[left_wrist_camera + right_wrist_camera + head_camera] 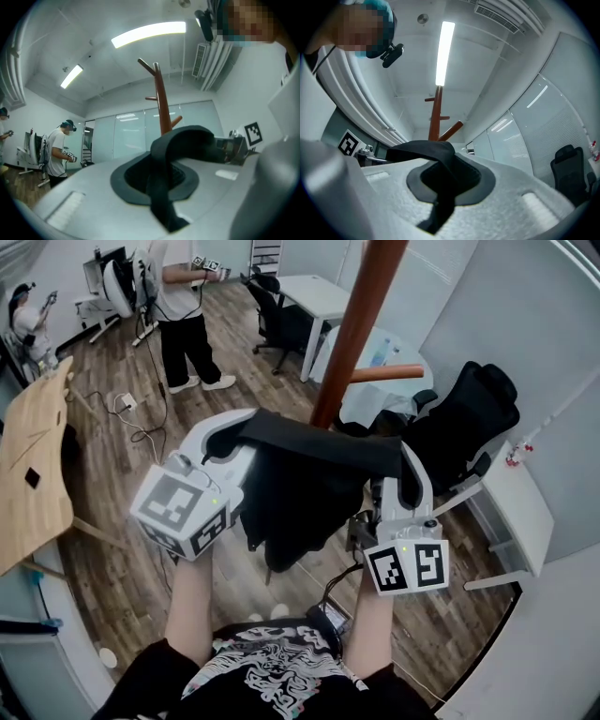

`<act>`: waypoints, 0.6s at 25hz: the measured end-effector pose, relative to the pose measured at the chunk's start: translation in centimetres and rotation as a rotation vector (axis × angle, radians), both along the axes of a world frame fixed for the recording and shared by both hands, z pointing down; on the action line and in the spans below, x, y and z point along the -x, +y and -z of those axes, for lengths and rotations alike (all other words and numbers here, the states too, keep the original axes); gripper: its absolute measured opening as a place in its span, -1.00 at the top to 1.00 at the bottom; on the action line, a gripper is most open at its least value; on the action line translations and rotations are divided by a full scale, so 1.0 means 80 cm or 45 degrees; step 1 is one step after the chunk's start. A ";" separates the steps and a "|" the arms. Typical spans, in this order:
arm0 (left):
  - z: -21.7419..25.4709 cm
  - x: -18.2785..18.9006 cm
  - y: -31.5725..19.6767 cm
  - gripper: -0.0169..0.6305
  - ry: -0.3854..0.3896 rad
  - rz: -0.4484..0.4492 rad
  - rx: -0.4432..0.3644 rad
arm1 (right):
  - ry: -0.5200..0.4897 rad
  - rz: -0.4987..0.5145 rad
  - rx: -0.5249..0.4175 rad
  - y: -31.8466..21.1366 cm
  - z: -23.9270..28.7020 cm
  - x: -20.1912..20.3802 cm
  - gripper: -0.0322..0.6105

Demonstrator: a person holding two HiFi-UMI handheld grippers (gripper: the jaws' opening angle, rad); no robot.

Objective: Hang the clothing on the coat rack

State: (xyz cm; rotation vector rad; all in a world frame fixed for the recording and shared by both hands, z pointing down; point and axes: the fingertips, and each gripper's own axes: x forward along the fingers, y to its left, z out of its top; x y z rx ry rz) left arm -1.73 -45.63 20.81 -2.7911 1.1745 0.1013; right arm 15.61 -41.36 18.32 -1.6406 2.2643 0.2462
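Scene: seen from above, a person holds a gripper in each hand over a wood floor (112,549).
Garment: a black garment (300,493) is stretched between the two grippers. Its top edge is pulled fairly taut and the rest hangs below in folds. It is held in the air, on no peg.
Left gripper: the left gripper (234,432) is clamped on the garment's left end. In its own view, black cloth (161,187) is pinched between the jaws and arches away to the right.
Right gripper: the right gripper (405,460) is clamped on the garment's right end. In its own view, a black fold (440,187) is nipped between the jaws.
Rack: the brown wooden rack (361,324) rises just behind the garment's top edge. Whether they touch cannot be told. A bare peg (389,373) sticks out to the right.
Surroundings: a black chair (469,418) stands right of the rack, a white table (319,296) beyond it. Another person (183,306) stands farther off.
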 end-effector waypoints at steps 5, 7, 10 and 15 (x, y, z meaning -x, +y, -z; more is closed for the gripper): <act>0.000 -0.017 -0.018 0.90 -0.034 0.009 0.020 | -0.027 0.004 0.050 -0.020 -0.007 -0.015 0.84; -0.003 -0.016 -0.023 0.90 -0.033 0.016 0.034 | -0.026 0.011 0.070 -0.026 -0.010 -0.012 0.84; -0.003 -0.021 -0.035 0.90 -0.029 0.020 0.036 | -0.008 0.019 0.080 -0.041 -0.012 -0.013 0.84; -0.019 -0.031 -0.057 0.90 -0.001 0.047 0.072 | -0.010 0.039 0.101 -0.064 -0.023 -0.014 0.84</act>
